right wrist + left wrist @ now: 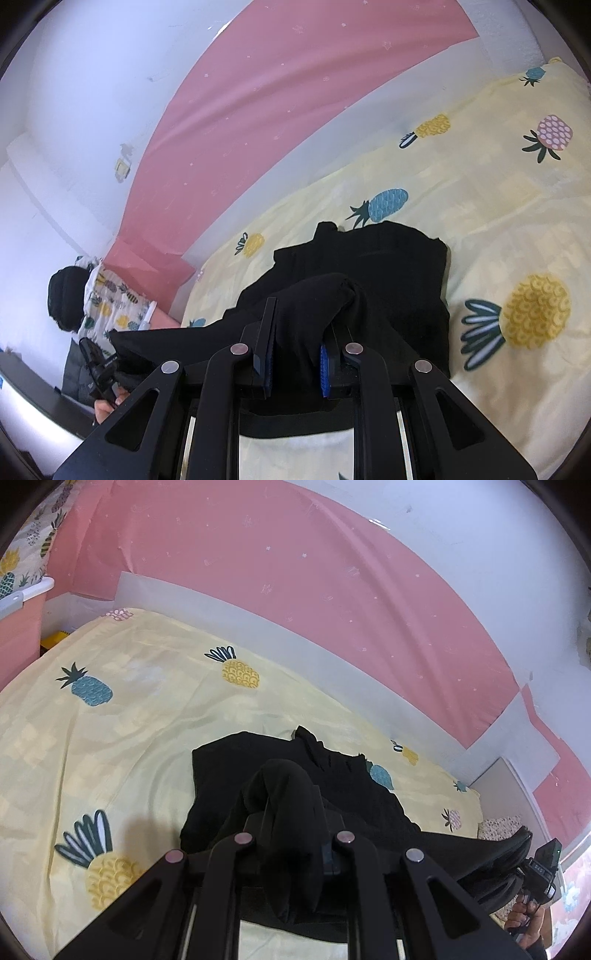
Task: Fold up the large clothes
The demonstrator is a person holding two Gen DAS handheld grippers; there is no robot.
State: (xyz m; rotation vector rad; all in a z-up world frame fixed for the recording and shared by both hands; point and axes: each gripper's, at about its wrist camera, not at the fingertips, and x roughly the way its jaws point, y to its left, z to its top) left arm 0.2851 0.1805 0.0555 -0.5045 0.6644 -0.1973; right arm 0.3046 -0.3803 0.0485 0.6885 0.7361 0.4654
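My left gripper (291, 819) is clenched on a bunched fold of the black garment (354, 786), and my right gripper (299, 343) pinches another bunch of it between its blue pads (324, 369). The rest lies on the pineapple-print bedsheet (110, 738), its far edge just short of the pink wall panel (258, 554). Open sheet spreads wide to either side.
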